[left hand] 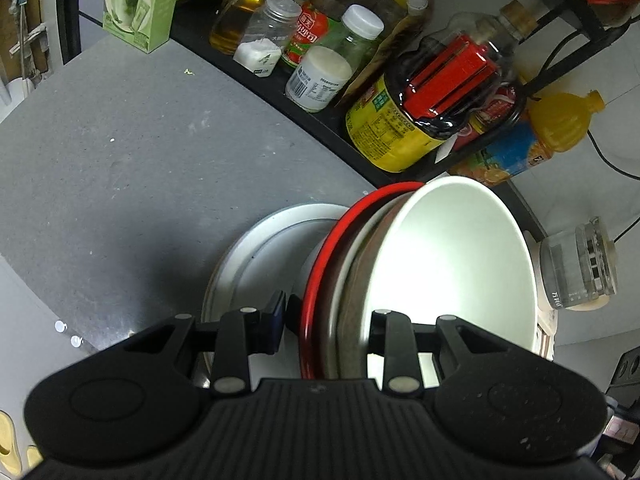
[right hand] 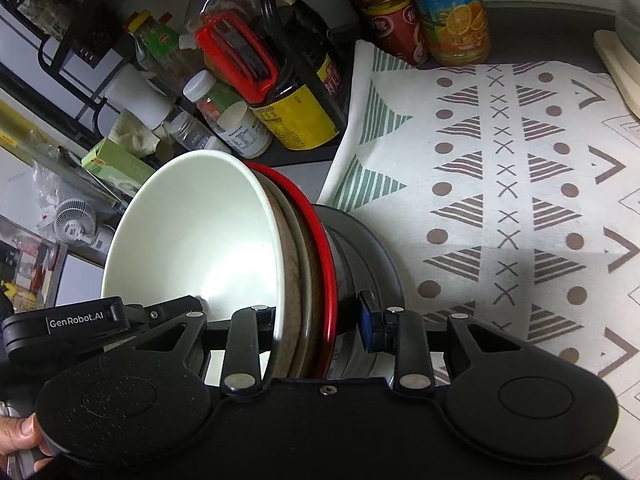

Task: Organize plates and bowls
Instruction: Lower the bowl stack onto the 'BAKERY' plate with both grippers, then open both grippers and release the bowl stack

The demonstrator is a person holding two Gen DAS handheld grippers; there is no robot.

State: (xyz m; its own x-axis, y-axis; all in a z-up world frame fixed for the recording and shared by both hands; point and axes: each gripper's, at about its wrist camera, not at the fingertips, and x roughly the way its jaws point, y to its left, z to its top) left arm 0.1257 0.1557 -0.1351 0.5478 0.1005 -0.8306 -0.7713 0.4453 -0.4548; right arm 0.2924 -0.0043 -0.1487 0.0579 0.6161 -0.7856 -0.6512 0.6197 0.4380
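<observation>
Both grippers, left [left hand: 326, 320] and right [right hand: 318, 316], pinch the rims of one nested stack [left hand: 400, 264], jaws narrowly parted, from opposite sides, its open face tilted sideways.

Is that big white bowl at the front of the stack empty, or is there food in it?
Empty. The white bowl shows a bare, shiny inside with only light glare, seen likewise from the right wrist view.

A grey countertop [left hand: 120, 152] carries a green carton [left hand: 140, 4] near its back edge. Beside it a black rack shelf [left hand: 280, 96] holds bottles and jars. A white patterned cloth [right hand: 500, 160] covers the surface in the right wrist view.
</observation>
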